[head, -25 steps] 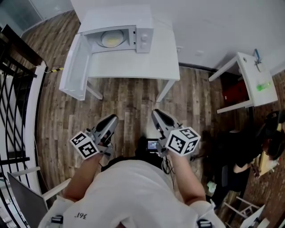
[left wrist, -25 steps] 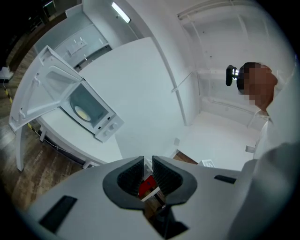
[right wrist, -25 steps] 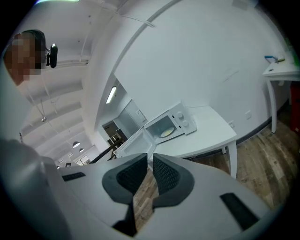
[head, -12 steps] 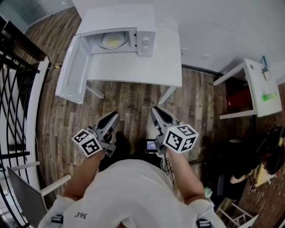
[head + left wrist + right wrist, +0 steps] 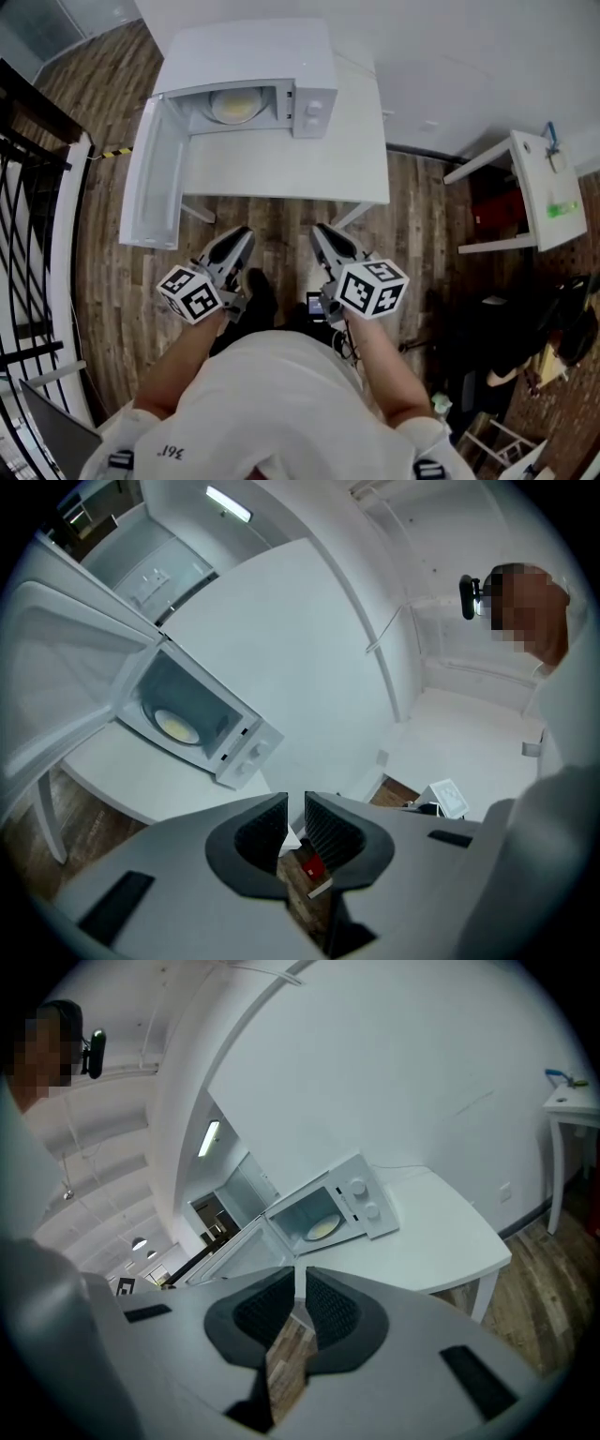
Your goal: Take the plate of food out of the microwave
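Both grippers are carried closer to the table [image 5: 281, 164]; the left gripper [image 5: 241, 236] and right gripper [image 5: 320, 232] are held slightly parted, empty. The plate of food [image 5: 233, 105] is seen inside the open microwave [image 5: 314, 56].

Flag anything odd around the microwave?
Nothing stands out. The microwave sits square on the table, its door swung open, and the plate lies flat inside. No spills or damage visible.
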A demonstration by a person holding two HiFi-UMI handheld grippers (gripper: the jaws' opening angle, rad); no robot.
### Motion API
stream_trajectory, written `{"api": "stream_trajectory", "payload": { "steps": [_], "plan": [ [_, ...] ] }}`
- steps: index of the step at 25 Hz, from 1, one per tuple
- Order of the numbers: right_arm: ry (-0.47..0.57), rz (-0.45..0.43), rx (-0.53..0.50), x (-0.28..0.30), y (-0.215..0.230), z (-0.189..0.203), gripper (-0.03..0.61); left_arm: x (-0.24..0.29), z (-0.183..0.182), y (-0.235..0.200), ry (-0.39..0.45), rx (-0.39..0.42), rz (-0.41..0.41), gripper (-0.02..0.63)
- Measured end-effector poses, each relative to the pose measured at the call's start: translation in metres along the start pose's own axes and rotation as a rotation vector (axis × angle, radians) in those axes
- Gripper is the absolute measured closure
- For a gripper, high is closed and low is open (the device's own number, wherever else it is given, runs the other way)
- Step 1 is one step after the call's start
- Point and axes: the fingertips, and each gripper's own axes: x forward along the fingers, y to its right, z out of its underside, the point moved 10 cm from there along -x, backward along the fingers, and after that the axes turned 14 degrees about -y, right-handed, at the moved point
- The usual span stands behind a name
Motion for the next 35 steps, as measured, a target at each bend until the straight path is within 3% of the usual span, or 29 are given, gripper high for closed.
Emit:
{"api": "stream_trajectory", "payload": {
  "steps": [13, 35],
  "plan": [
    [0.012, 0.126, 0.056, 0.100, -0.012, -0.049, 0.560, 0.017, -0.073, -0.090, -0.092, 0.075, -0.004, 0.571],
    [-0.149, 0.151, 0.039, 0.202, 0.035, -0.109, 0.541, 0.066, -0.104, -0.148, -0.029, -0.046, -0.182, 0.571]
  ]
}}
